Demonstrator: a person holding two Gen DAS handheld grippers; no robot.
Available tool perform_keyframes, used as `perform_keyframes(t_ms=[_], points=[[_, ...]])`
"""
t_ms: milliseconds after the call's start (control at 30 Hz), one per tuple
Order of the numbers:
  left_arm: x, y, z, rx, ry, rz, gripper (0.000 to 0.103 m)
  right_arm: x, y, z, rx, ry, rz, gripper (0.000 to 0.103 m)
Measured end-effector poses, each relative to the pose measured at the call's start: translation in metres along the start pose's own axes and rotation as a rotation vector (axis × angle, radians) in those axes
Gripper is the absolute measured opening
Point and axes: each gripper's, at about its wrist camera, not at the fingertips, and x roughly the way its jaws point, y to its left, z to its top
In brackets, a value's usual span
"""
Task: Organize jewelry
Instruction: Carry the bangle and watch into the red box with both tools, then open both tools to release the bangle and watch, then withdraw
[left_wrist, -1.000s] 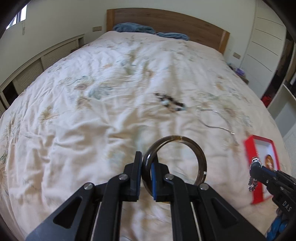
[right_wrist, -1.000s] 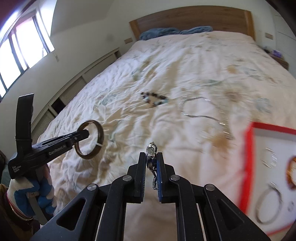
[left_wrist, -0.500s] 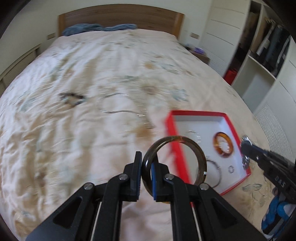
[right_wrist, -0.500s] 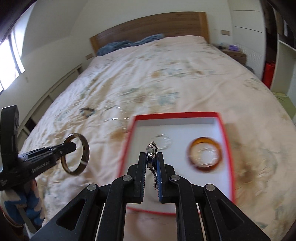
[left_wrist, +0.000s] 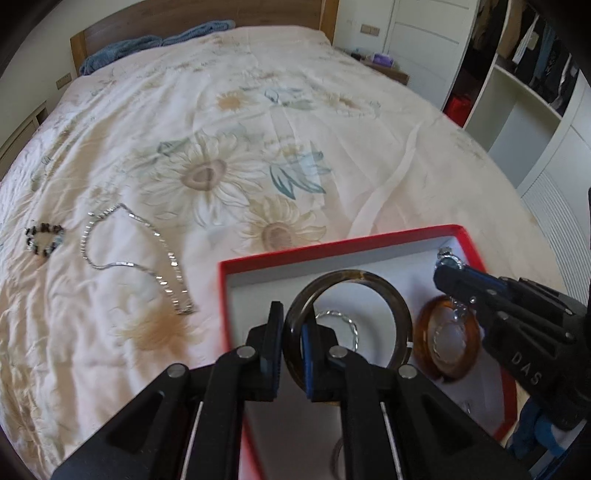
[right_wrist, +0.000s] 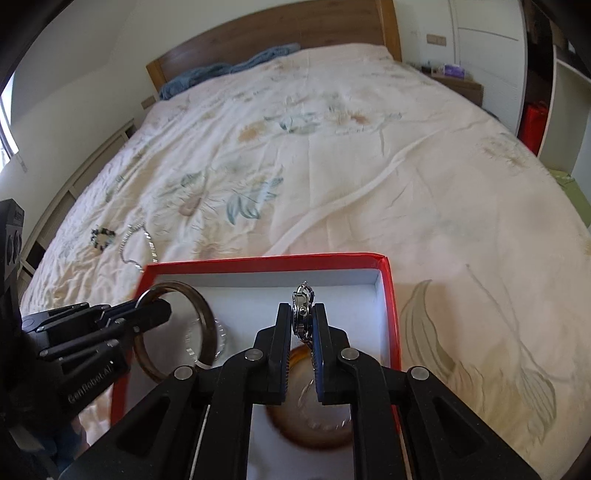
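Note:
My left gripper (left_wrist: 291, 332) is shut on a dark brown bangle (left_wrist: 369, 280), held upright over the left part of a red box (left_wrist: 332, 249) with a white inside. My right gripper (right_wrist: 303, 325) is shut on a small silver chain piece (right_wrist: 302, 299) and hovers over the same red box (right_wrist: 266, 260). An amber bangle (left_wrist: 447, 347) and a silver bracelet (left_wrist: 340, 321) lie inside the box. A silver necklace (left_wrist: 162, 251) and a dark beaded bracelet (left_wrist: 44, 238) lie on the bedspread left of the box.
The box sits near the front of a wide bed with a floral cream cover (left_wrist: 258, 129). A wooden headboard (right_wrist: 277, 33) and blue pillows (right_wrist: 221, 70) are at the far end. White wardrobe shelves (left_wrist: 517, 92) stand to the right.
Both grippers have swept right across the bed to hang over the red box, each keeping its piece. The necklace and beaded bracelet now lie off to the left.

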Motion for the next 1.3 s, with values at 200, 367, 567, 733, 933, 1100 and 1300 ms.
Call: perform_keyframes(t_ms=[200,367,567,733,933,1100,1300], points=[[0.022,-0.004,0.0,-0.012,0.037,0.04,0.009,0.021,-0.009,0.001,-0.005,0.037,-0.017,0.011],[0.023,-0.004,0.003,-0.019,0.037,0.035,0.01,0.022,-0.005,0.002,-0.024,0.042,-0.044,0.011],[0.016,-0.004,0.003,-0.017,0.024,-0.005,0.012,0.008,-0.009,0.0,-0.012,0.037,-0.069,0.014],[-0.01,-0.007,-0.003,0.001,-0.007,-0.027,0.021,-0.02,-0.01,-0.002,-0.005,0.015,-0.098,0.021],[-0.066,0.003,-0.014,-0.017,-0.07,-0.03,0.025,-0.072,0.003,-0.014,0.019,-0.034,-0.095,0.021],[-0.127,0.016,-0.037,-0.03,-0.15,-0.024,0.03,-0.12,0.031,-0.033,0.016,-0.08,-0.075,0.024],[-0.188,0.043,-0.075,-0.047,-0.203,0.004,0.03,-0.173,0.075,-0.062,-0.018,-0.131,-0.059,0.029]])
